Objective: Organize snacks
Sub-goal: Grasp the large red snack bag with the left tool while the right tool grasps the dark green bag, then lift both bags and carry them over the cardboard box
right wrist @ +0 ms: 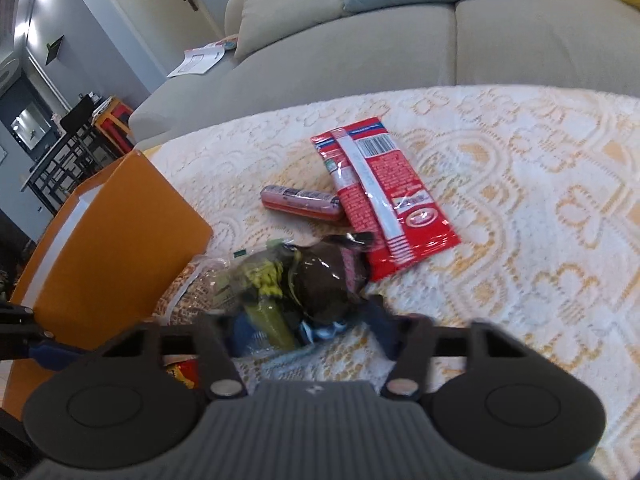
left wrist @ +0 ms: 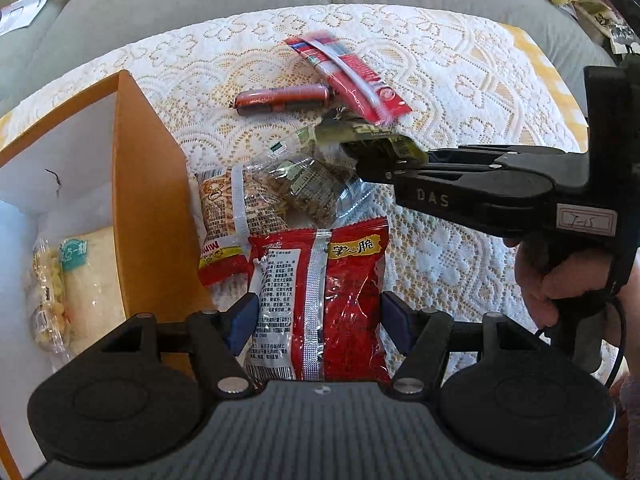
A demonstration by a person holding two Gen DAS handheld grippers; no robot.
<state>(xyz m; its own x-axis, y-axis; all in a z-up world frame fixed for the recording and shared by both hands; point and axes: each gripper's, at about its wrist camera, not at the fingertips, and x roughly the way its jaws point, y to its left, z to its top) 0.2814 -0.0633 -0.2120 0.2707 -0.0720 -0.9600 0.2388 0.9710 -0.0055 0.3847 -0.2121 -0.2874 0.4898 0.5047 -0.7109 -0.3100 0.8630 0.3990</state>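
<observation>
Pinching a green snack packet (left wrist: 360, 136) with our right gripper (left wrist: 362, 164) is the step in hand, as we read it. In the left wrist view its fingers look closed on the packet's end, though from the right wrist view alone we can't tell: the tips are blurred over a dark green pouch (right wrist: 280, 280). Our left gripper (left wrist: 316, 320) hangs fingers apart astride the big red bag (left wrist: 320, 304), w/ no squeeze on it that we can see.

Loose snacks sit in a heap on the lace cloth (left wrist: 460, 92): the red bag at 6 o'clock of the pile, a small orange-print pack (left wrist: 224, 216) at 9, a clear bag of nuts or seeds (left wrist: 308, 188) in the middle. Farther out at 12 lie a sausage stick (left wrist: 280, 98) and a flat red wrapper (left wrist: 348, 76), the sausage's end touching the wrapper.

Next move, we judge: lift the green packet clear w/o dragging the clear bag under it, then swing over to the orange box (left wrist: 148, 184) at 9 o'clock of the heap and drop it in. Thin foil may slip, so keep the pinch firm.

Box contents so far: a pale wrapped snack (left wrist: 96, 280) and a clear packet of yellowish bits (left wrist: 46, 280), side by side against the near wall. Rest of the white floor is bare.
</observation>
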